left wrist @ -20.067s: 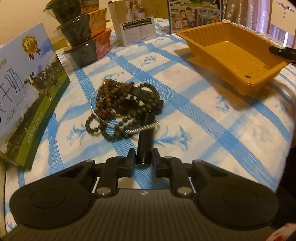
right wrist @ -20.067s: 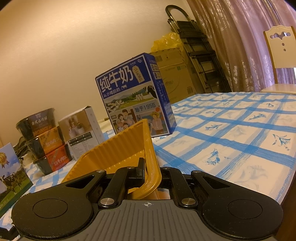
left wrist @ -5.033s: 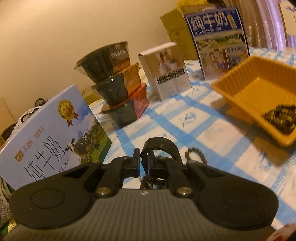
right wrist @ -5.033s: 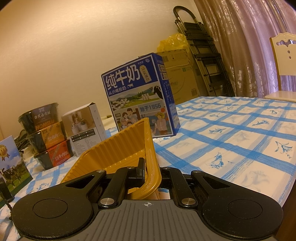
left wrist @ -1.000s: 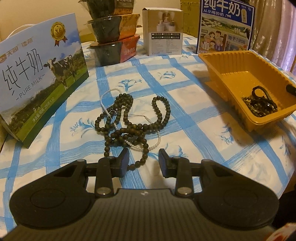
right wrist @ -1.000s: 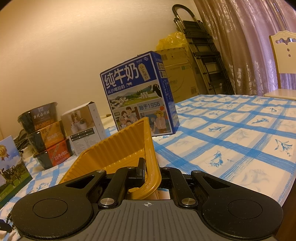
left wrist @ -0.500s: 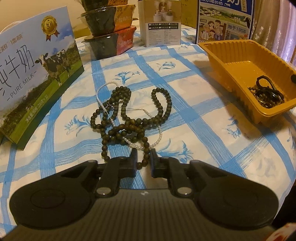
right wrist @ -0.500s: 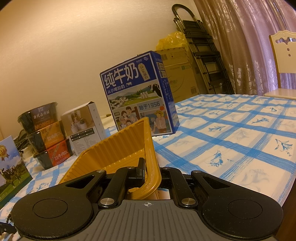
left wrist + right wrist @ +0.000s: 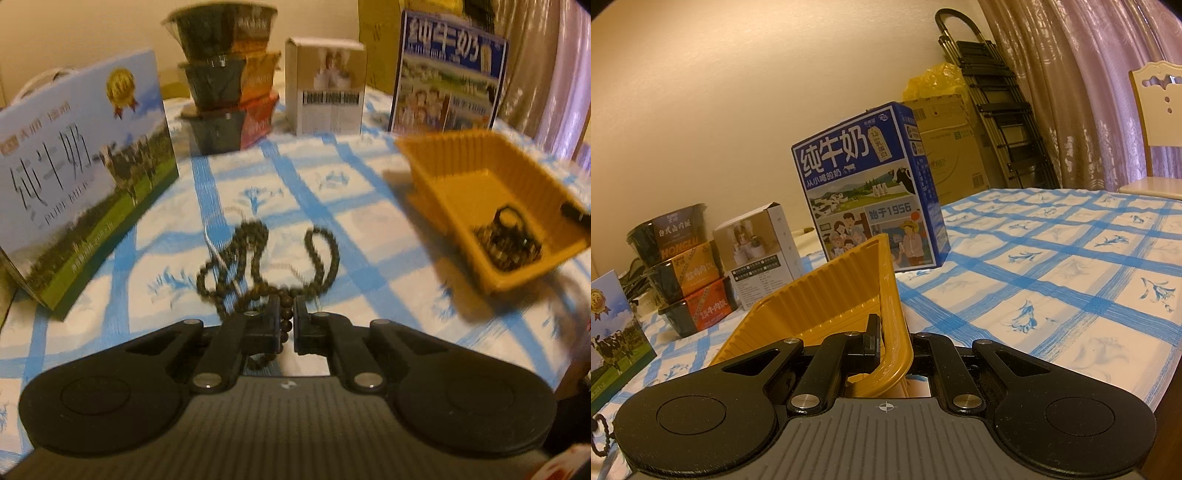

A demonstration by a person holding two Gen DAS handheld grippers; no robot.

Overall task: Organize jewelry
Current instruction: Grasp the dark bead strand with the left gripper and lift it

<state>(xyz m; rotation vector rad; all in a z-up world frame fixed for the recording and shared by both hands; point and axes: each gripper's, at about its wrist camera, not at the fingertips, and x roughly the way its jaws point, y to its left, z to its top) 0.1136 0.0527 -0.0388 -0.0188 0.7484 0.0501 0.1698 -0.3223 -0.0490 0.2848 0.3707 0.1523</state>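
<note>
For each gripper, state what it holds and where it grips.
Left gripper: dark bead necklace, near end of strand. Right gripper: yellow tray, by its rim.

dark bead necklace [image 9: 258, 258] (tangled), orange tray [image 9: 480, 177]

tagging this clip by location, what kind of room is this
Probably a home dining room: a table under a blue-checked tablecloth, a dining chair by curtains, milk cartons stood about.

The right hand-held gripper [image 9: 891, 341] clamps the yellow tray's [image 9: 827, 299] rim (tray tilted).
</note>
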